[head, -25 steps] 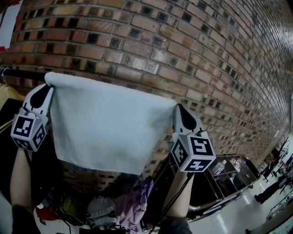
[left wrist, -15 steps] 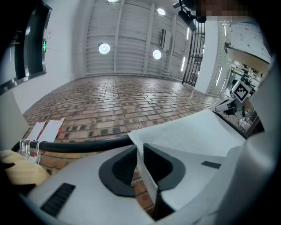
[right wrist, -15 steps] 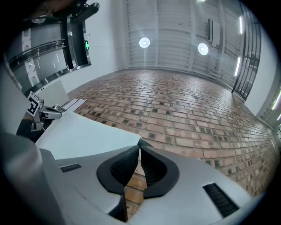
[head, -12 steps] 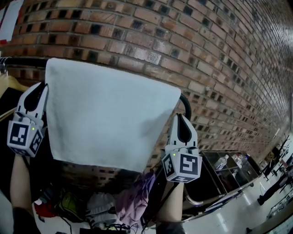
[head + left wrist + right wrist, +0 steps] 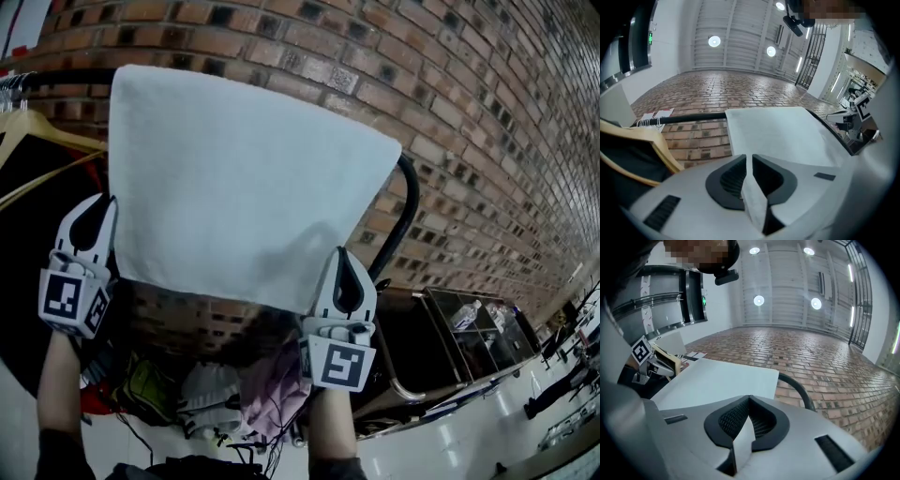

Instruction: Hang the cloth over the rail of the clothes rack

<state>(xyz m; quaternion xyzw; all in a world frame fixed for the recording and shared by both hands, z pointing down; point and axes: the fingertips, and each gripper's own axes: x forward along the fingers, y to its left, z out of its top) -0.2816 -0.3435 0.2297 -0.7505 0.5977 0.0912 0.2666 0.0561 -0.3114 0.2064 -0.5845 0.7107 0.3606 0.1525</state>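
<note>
My left gripper (image 5: 97, 204) and right gripper (image 5: 339, 259) dropped. Jaws just closing, pinching white cloth (image 5: 234, 178) lower corners. Rail (image 5: 404, 199) above fingertips; drape looks done.

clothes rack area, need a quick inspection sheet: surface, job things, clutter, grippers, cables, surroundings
surface: no worktop; pale glossy floor below.
job's things: white cloth draped over the black rail, hanging flat.
clutter: wooden hanger on the rail at left; heap of clothes and bags under the rack.
grippers: left gripper pinches the cloth's left edge, right gripper its lower right corner; both pairs of jaws have just been closing on it.
cables: thin cords in the heap, too small to trace.
surroundings: brick wall behind; dark shelf unit at right.
</note>
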